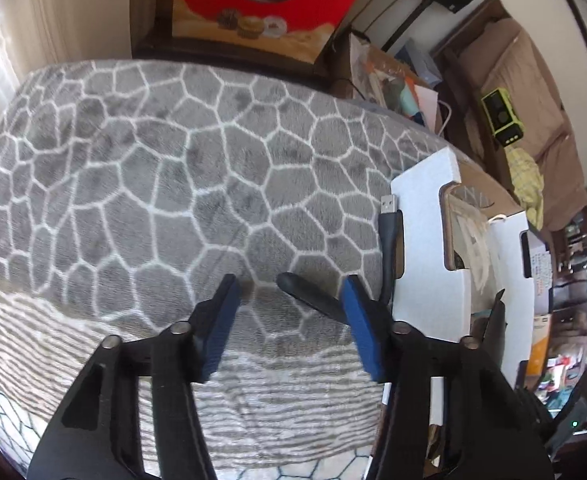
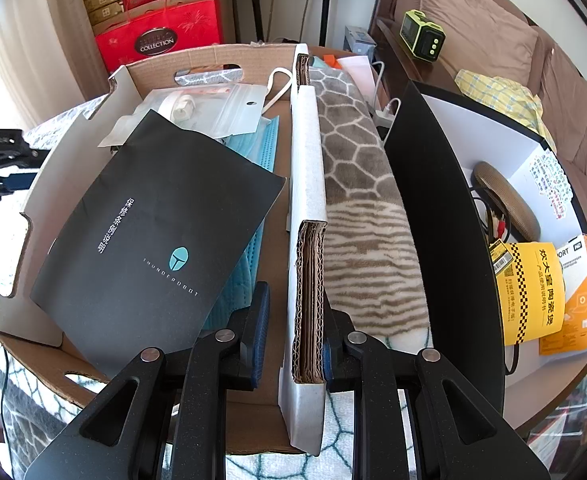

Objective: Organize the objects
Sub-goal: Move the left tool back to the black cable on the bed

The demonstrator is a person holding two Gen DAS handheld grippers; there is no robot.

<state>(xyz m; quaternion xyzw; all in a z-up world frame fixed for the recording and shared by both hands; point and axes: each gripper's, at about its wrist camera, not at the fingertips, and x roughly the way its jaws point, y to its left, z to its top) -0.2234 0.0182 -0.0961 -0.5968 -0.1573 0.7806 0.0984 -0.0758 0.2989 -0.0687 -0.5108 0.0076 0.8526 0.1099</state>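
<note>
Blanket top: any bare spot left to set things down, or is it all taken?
Free: the wide grey blanket ahead of the left gripper, running back to the red gift box. Also a narrow blanket strip between the cardboard box wall and the black panel. Crowded: inside the cardboard box, under the black booklet, masks and bags. The USB cable hugs the box.

Both hand-held grippers (image 1: 289, 300) (image 2: 295, 320) parted.

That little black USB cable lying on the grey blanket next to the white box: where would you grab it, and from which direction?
Probably the bare stretch just below the silver plug, coming from above and from the blanket side. The USB cable lies flat against the white box wall, so that side is blocked. Its lower part passes behind one finger of the open left gripper.
</note>
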